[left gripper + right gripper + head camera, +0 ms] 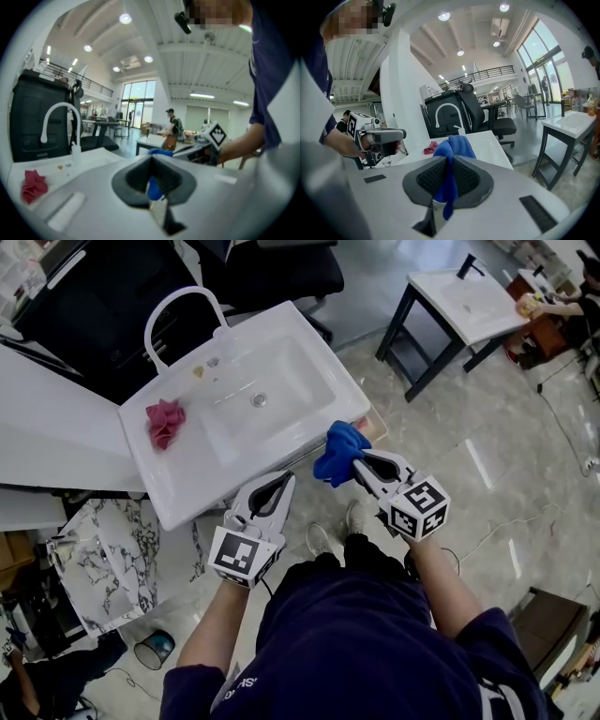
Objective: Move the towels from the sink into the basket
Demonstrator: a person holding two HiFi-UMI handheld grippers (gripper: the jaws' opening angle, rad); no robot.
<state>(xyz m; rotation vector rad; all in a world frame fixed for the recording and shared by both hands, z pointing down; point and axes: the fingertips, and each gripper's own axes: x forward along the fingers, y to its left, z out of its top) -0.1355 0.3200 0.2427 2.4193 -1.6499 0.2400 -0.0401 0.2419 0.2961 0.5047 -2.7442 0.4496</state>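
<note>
Towels two, blue towel [337, 454] gripped, red towel [165, 422] on sink [202, 479]

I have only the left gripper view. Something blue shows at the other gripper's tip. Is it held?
Observer: Yes. The right gripper view shows the right gripper shut on the blue towel, which hangs between the jaws.
Operator: Any towel left in the basin?
Observer: No. The head view shows only the drain there; the red towel lies on the sink deck beside it.
Operator: And the basket?
Observer: None shows clearly; the head view has a peach edge under the sink's right corner.
</note>
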